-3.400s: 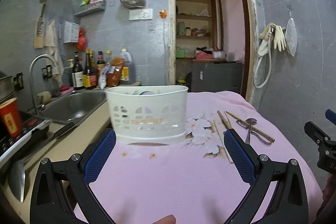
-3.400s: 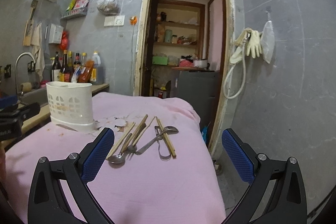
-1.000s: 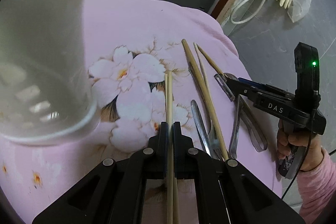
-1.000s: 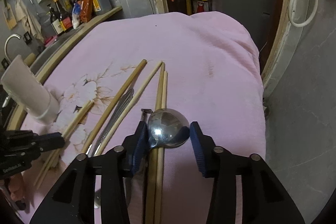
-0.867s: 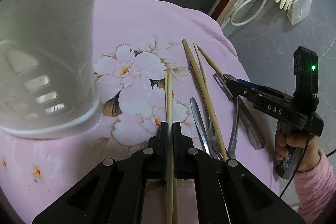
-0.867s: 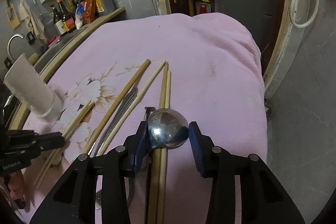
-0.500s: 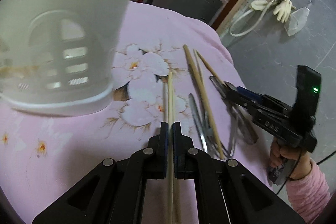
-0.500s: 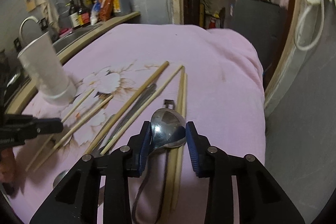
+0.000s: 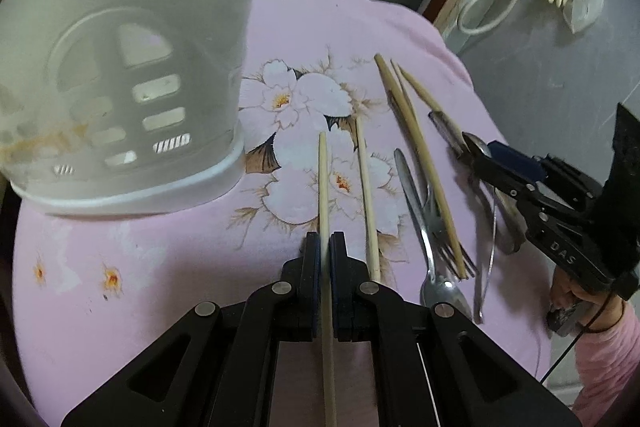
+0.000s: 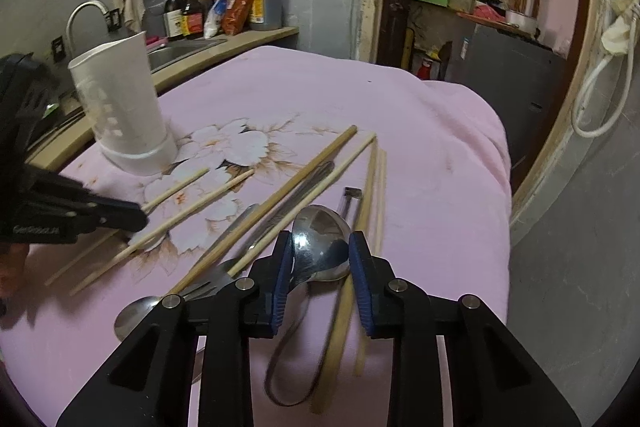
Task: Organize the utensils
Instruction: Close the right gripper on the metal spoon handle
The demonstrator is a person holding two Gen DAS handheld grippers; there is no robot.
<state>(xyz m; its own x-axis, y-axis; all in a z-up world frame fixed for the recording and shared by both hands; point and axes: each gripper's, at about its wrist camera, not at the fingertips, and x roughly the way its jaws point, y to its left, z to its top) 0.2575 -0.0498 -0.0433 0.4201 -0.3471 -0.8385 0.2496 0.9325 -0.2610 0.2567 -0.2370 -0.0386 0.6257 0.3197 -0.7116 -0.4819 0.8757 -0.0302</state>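
**Left wrist view.**
- Left gripper (image 9: 325, 243): jaws all but shut, pinching one chopstick (image 9: 323, 187) near its middle. The tip points up the cloth (image 9: 160, 287), to the right of the holder (image 9: 120, 87).
- Change: a second ago two sticks lay together in the jaw line. Now only one is held, and its mate (image 9: 366, 195) lies on the cloth just to the right, one step farther from the holder.
- The view has tipped up and the holder looms larger, so the stick looks to be off the cloth. Judgement: half a pair is going in, so a return trip is needed.
- Fork (image 9: 440, 227) and the long sticks lie farther right of the holder, untouched.
- Right gripper (image 9: 476, 151) is at the far right, farthest from the holder.

**Right wrist view.**
- Right gripper (image 10: 322, 259): jaws part open at spoon width, pads against both edges of the spoon (image 10: 320, 243) bowl.
- Change: the bowl is tilted up compared with a moment ago, so the lift has begun. The handle trails back under the gripper.
- Holder (image 10: 120, 107) stands upright, far left, well apart from the spoon.
- Left gripper (image 10: 136, 219) sits between holder and spoon.
- Judgement: a hold on a curved bowl may slip.
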